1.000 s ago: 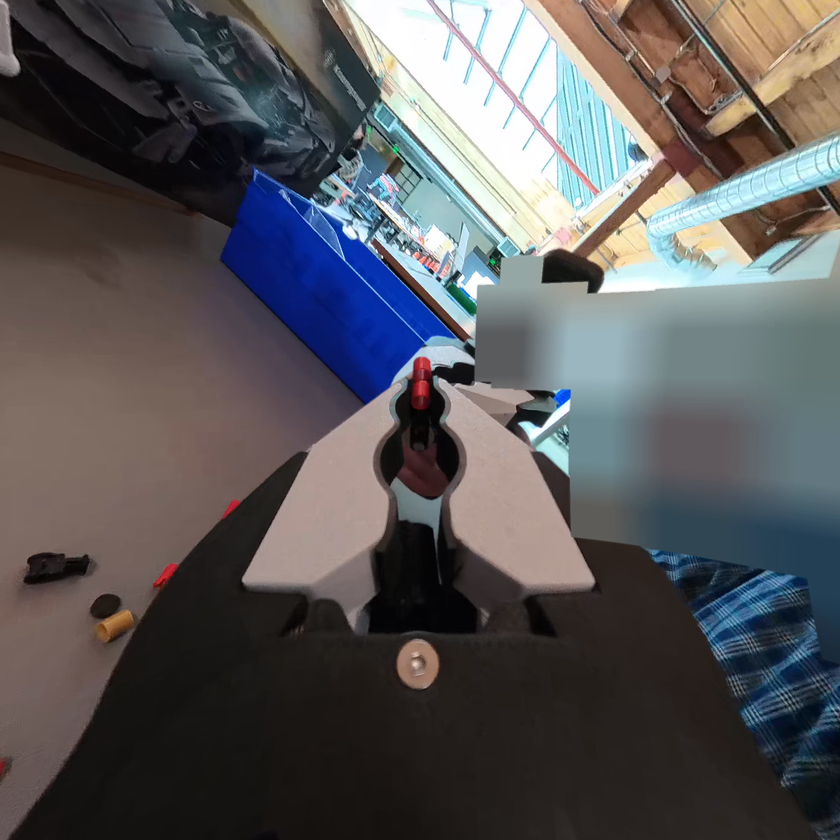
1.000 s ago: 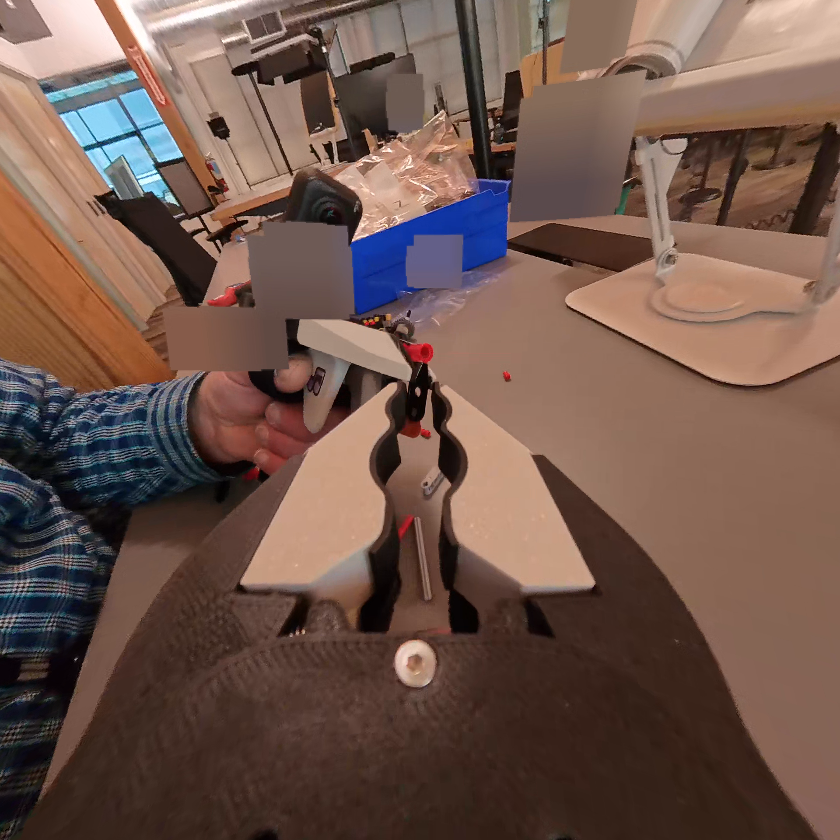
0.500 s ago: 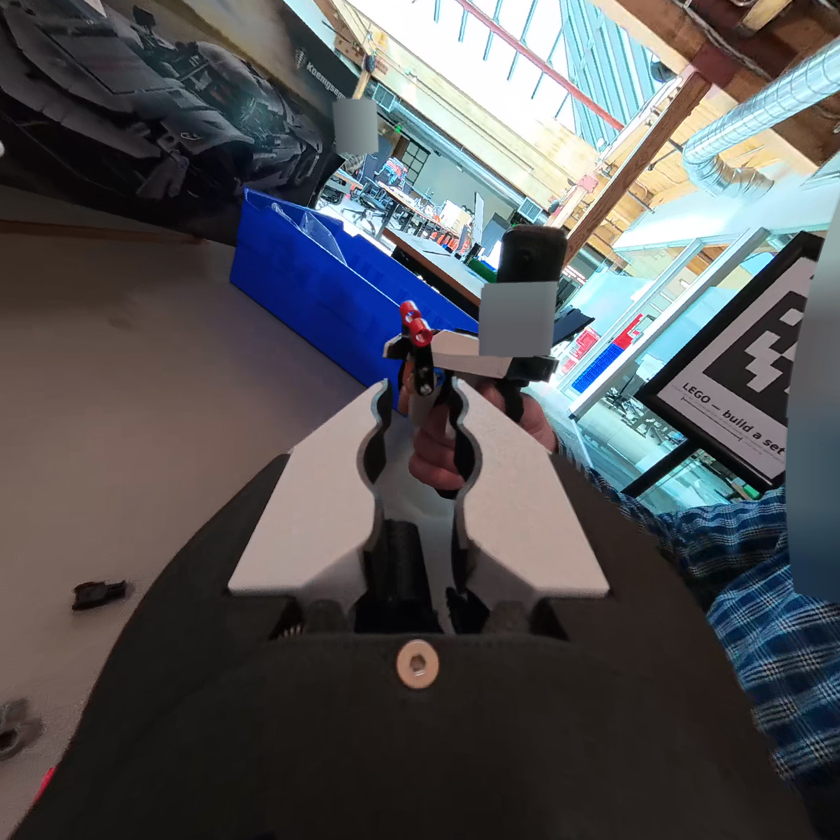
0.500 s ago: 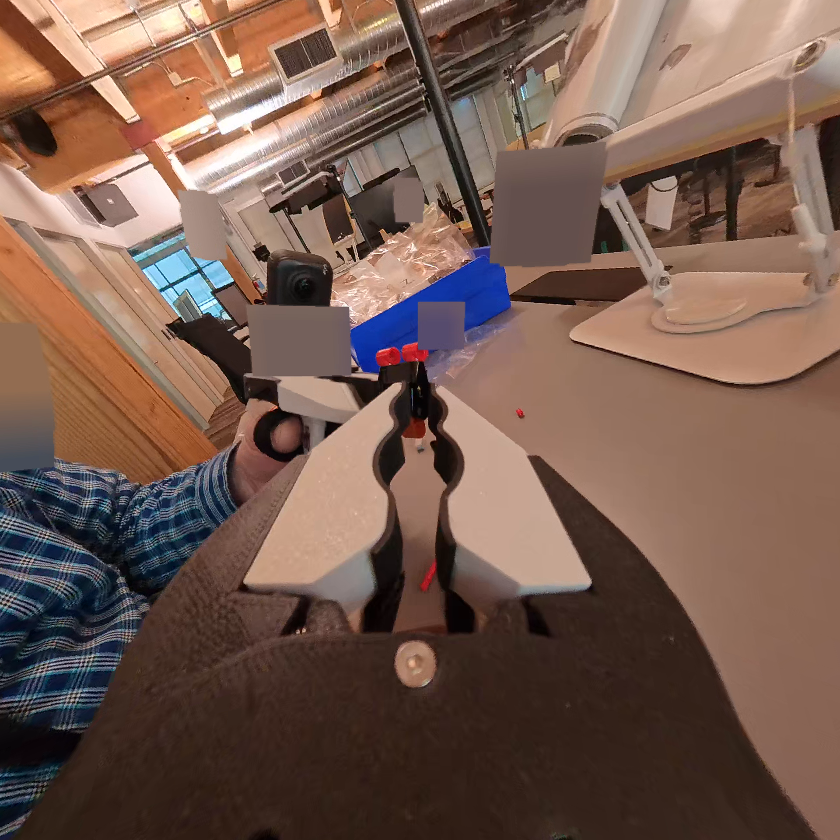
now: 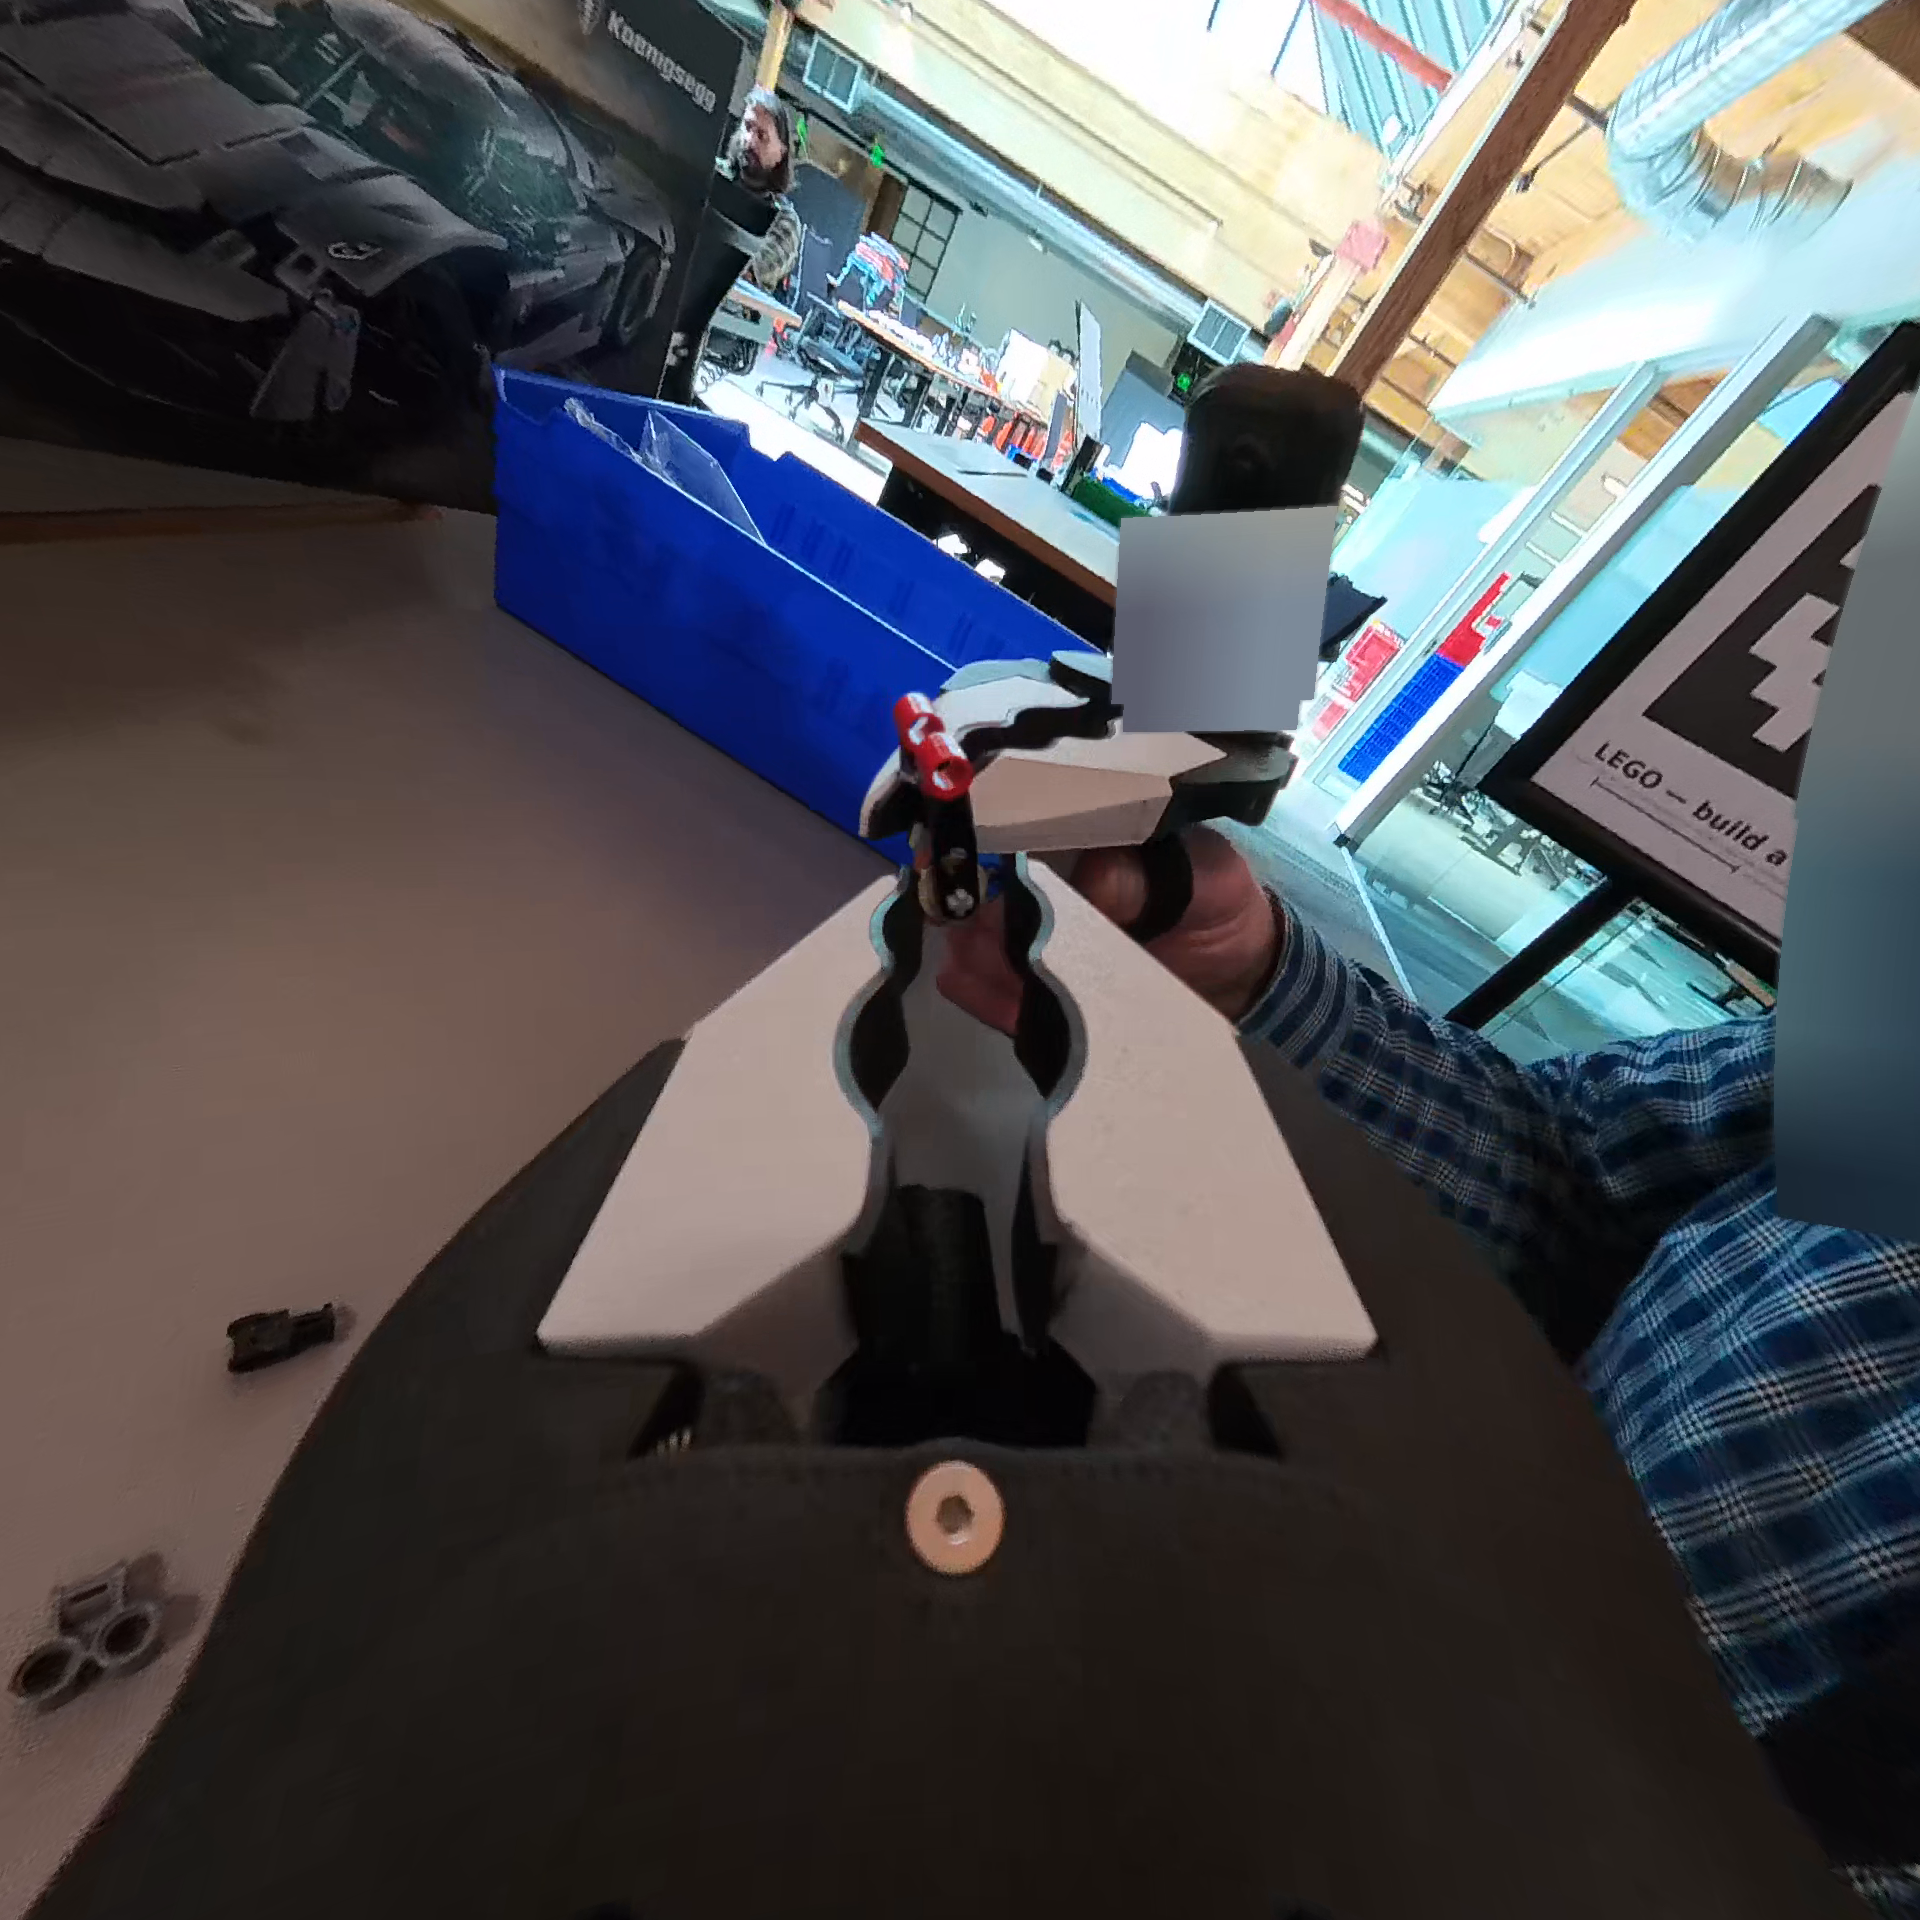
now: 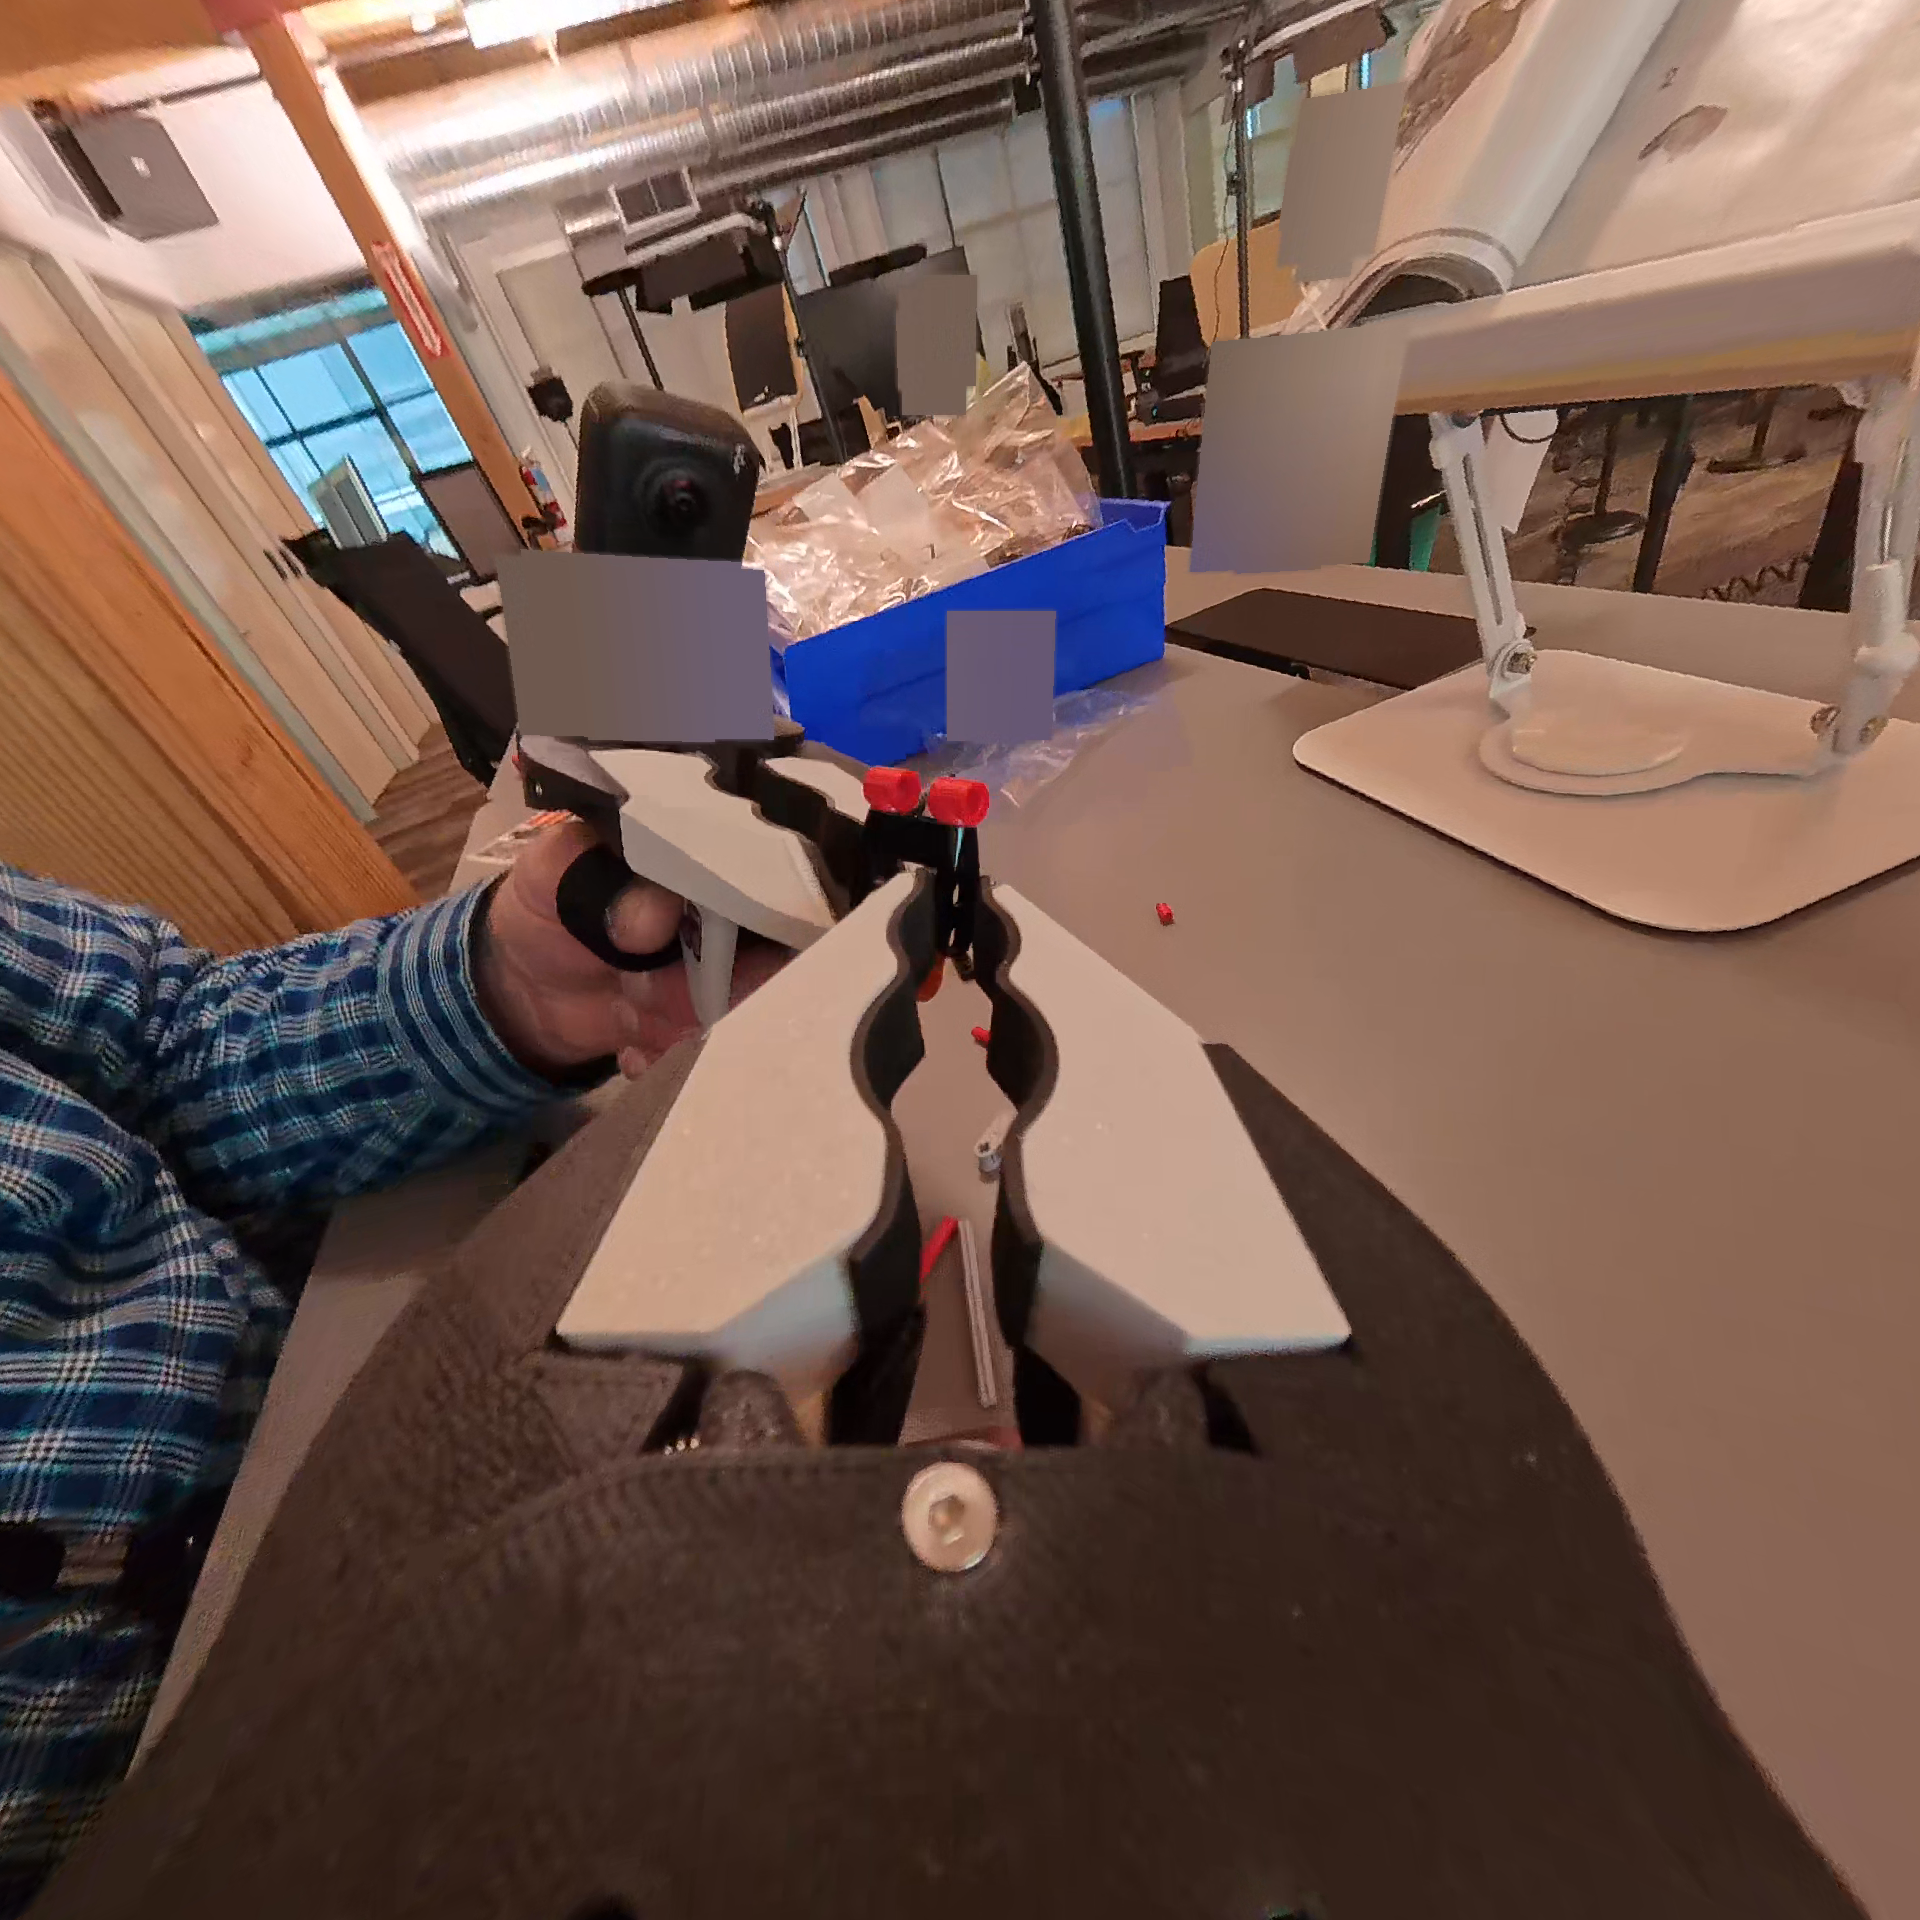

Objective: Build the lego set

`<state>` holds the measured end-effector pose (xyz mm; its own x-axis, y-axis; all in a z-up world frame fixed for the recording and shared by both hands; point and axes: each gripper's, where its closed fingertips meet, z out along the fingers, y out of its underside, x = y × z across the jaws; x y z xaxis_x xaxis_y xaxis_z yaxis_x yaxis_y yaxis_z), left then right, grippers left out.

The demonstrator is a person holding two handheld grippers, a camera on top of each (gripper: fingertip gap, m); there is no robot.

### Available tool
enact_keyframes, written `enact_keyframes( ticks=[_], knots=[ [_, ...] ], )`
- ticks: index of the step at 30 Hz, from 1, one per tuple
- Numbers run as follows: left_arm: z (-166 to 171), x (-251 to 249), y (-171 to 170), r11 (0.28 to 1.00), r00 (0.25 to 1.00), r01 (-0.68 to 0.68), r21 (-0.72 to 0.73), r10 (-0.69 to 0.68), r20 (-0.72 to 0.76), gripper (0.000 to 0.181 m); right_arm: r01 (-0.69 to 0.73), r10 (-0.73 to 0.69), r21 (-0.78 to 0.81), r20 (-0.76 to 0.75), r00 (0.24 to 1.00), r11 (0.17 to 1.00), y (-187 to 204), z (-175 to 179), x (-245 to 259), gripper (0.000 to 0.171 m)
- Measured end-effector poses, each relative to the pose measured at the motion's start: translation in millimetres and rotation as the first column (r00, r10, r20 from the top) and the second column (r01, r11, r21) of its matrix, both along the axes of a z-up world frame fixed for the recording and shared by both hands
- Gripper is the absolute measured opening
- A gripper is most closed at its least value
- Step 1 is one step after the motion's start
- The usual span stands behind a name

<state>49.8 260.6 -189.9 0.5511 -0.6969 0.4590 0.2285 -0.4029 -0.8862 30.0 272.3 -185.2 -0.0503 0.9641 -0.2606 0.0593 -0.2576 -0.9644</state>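
Note:
A small black Lego assembly [image 5: 940, 831] with two red pins on top is held above the grey table [image 5: 312, 883]. My right gripper [image 6: 951, 896] is shut on its black lower part [image 6: 956, 873]; the red pins [image 6: 925, 795] stick up above the tips. In the left wrist view the right gripper [image 5: 904, 774] comes in from the right, held by a hand. My left gripper [image 5: 961, 891] has its jaws a little apart, with the assembly's lower end between the tips and a gap on one side. The left gripper also shows in the right wrist view [image 6: 857, 831], beside the assembly.
A blue bin [image 5: 707, 613] with plastic bags stands at the back, also in the right wrist view [image 6: 862, 686]. A white stand base [image 6: 1558, 810] is at right. Loose parts lie on the table: a black piece [image 5: 281, 1335], a grey connector [image 5: 94, 1647], a grey axle [image 6: 977, 1320], a red bit [image 6: 1164, 912]. The grippers are tip to tip, or close to it. The black piece [image 5: 281, 1335] is about equally far from each gripper, around 15 cm.
One second ago my left gripper was shut on the assembly; it has since opened. The right gripper has kept its hold. Both grippers have shifted and tilted.

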Motion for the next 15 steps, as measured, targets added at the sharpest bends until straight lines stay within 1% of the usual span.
enact_keyframes(
  ticks=[3, 7, 9, 11, 13, 15],
  knots=[
    [-4, 0, -1, 1.0, 1.0, 0.009, -0.014, -0.01, -0.029, 0.015, 0.009, -0.011, 0.055, 0.037, 0.999, 0.998, 0, -4, 0, 0.003],
    [-9, -1, -3, 0.999, 0.997, 0.026, -0.031, -0.028, -0.069, 0.014, 0.031, -0.047, 0.17, 0.092, 0.995, 0.985, -1, -9, 0, 0.003],
    [-13, -1, -4, 0.999, 0.993, 0.031, -0.033, -0.034, -0.112, 0.014, 0.026, -0.055, 0.223, 0.123, 0.991, 0.974, -1, -13, 0, 0.002],
    [-12, 0, -5, 0.998, 0.994, 0.042, -0.043, -0.046, -0.101, 0.015, 0.029, -0.061, 0.242, 0.125, 0.99, 0.97, -3, -13, -1, 0.002],
    [-19, -2, -5, 0.997, 0.989, 0.051, -0.058, -0.059, -0.134, 0.015, 0.026, -0.074, 0.285, 0.158, 0.985, 0.958, -3, -18, -2, 0.002],
    [-19, -1, -6, 0.996, 0.988, 0.061, -0.063, -0.069, -0.135, 0.015, 0.027, -0.08, 0.306, 0.163, 0.983, 0.952, -4, -18, -2, 0.002]
  ],
)
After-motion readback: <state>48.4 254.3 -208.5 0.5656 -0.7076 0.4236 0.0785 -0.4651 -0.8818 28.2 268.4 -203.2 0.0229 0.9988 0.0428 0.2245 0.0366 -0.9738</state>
